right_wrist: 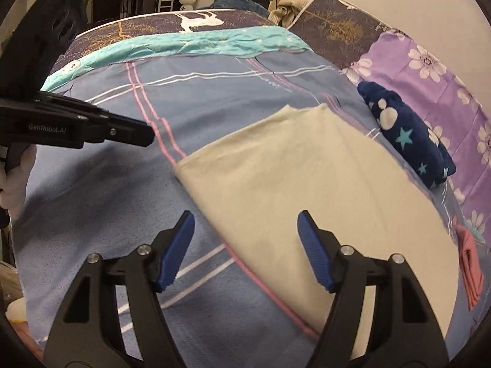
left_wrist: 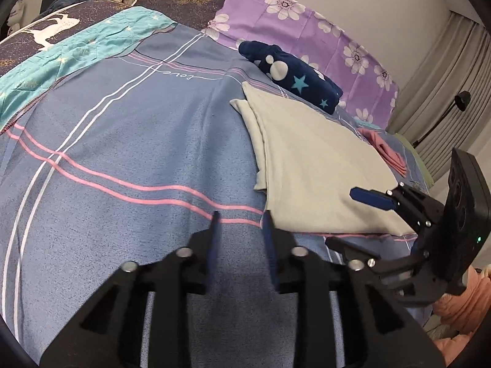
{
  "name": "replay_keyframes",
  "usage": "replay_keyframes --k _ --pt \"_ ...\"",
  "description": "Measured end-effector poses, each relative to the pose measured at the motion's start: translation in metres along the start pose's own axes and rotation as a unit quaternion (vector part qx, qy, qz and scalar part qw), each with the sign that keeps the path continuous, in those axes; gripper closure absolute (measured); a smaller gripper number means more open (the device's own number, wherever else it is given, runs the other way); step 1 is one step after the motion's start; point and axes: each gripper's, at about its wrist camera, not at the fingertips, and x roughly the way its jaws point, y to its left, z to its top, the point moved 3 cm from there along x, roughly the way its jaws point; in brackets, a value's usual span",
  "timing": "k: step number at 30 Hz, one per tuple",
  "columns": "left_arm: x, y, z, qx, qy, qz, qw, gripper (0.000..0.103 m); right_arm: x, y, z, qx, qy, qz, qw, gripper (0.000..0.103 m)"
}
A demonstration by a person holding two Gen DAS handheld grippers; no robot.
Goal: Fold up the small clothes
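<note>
A pale cream garment [left_wrist: 313, 165] lies folded flat on the blue bedspread [left_wrist: 122, 141]; it also shows in the right wrist view [right_wrist: 307, 190]. My left gripper [left_wrist: 241, 217] is open and empty, hovering over the bedspread just left of the garment's near corner. My right gripper [right_wrist: 245, 217] is open and empty above the garment's near left edge. It shows in the left wrist view [left_wrist: 365, 214] at the garment's right side. The left gripper shows in the right wrist view [right_wrist: 144, 136], left of the garment.
A folded navy star-print garment [left_wrist: 291, 73] lies beyond the cream one, by a purple floral pillow [left_wrist: 307, 30]. A folded pink garment [right_wrist: 471, 263] lies to the right. A teal blanket [left_wrist: 70, 58] and dark deer-print cover [right_wrist: 196, 20] lie at the far side.
</note>
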Motion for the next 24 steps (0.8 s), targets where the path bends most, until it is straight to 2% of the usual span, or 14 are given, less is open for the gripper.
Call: replay_keyframes --k 1,7,15,19,24 --pt "0.000 0.000 -0.001 -0.002 -0.001 0.003 1.0000 0.062 0.000 0.001 -0.002 0.000 0.001 -0.002 1.000 0.033" --pt "0.007 0.009 -0.006 -0.019 0.011 0.012 0.9997 0.062 0.002 0.008 -0.011 -0.009 0.011 -0.016 1.000 0.033" --pt "0.011 0.018 -0.004 -0.031 0.007 0.009 0.9994 0.062 0.019 0.011 -0.014 -0.018 0.029 -0.027 0.999 0.033" --pt "0.014 0.024 -0.001 -0.044 0.003 0.005 0.9990 0.062 0.028 0.023 -0.006 -0.051 0.017 -0.059 0.997 0.032" --pt "0.015 0.029 0.002 -0.066 -0.003 -0.002 0.9978 0.062 0.049 0.036 0.015 -0.098 -0.017 -0.137 0.986 0.031"
